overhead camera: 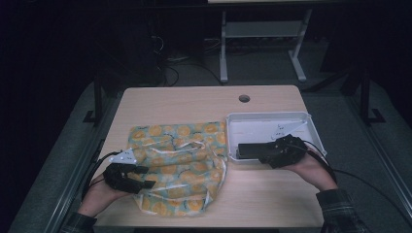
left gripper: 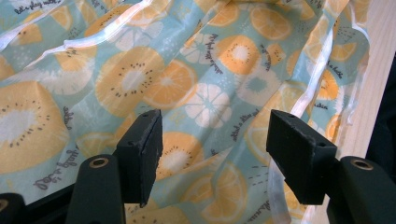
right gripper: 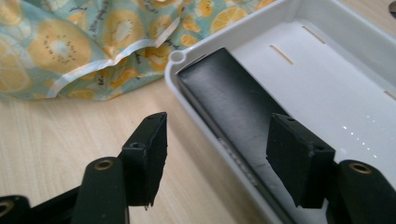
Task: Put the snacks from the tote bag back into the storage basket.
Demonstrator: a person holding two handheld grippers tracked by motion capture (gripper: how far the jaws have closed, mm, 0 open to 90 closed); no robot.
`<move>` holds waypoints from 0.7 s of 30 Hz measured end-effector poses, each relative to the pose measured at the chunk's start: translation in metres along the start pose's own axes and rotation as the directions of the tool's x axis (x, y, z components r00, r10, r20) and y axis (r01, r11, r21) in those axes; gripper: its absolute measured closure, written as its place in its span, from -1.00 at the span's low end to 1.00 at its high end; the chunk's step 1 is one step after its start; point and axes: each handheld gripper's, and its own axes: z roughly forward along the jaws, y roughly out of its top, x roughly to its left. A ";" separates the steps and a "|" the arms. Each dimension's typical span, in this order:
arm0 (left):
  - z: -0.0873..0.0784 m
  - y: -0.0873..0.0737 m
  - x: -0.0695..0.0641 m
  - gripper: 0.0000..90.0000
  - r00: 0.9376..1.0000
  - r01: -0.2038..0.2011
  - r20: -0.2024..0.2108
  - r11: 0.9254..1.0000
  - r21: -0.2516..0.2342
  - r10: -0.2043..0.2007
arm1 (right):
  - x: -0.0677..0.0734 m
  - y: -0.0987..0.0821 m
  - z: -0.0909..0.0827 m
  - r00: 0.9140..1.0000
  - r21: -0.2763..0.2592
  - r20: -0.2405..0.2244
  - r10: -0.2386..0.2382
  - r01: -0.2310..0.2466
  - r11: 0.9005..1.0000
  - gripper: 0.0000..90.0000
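A crumpled cloth (overhead camera: 180, 155) printed with orange and kiwi slices on pale teal lies on the left half of the wooden table (overhead camera: 194, 102). My left gripper (overhead camera: 148, 177) hovers over its near left part, open; in the left gripper view the jaws (left gripper: 215, 135) stand wide above the fabric (left gripper: 196, 70) with nothing pinched. A white tray (overhead camera: 272, 121) sits to the right, with a flat black box (overhead camera: 248, 150) along its near wall. My right gripper (overhead camera: 265, 153) is open and straddles the tray's near rim (right gripper: 217, 140), one pad over the table, the other over the black box (right gripper: 229, 98).
A round cable hole (overhead camera: 244, 98) sits near the table's far edge. The cloth's hem (right gripper: 93, 60) reaches close to the tray's corner (right gripper: 180, 56). Beyond the table, another desk's white legs (overhead camera: 223, 48) and cables (overhead camera: 170, 73) stand on the dark floor.
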 end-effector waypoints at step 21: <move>-0.005 0.010 -0.005 -0.25 0.999 -0.028 0.018 1.000 -0.014 0.028 | 0.042 -0.027 0.002 0.997 -0.004 -0.072 -0.026 0.026 1.000 -0.30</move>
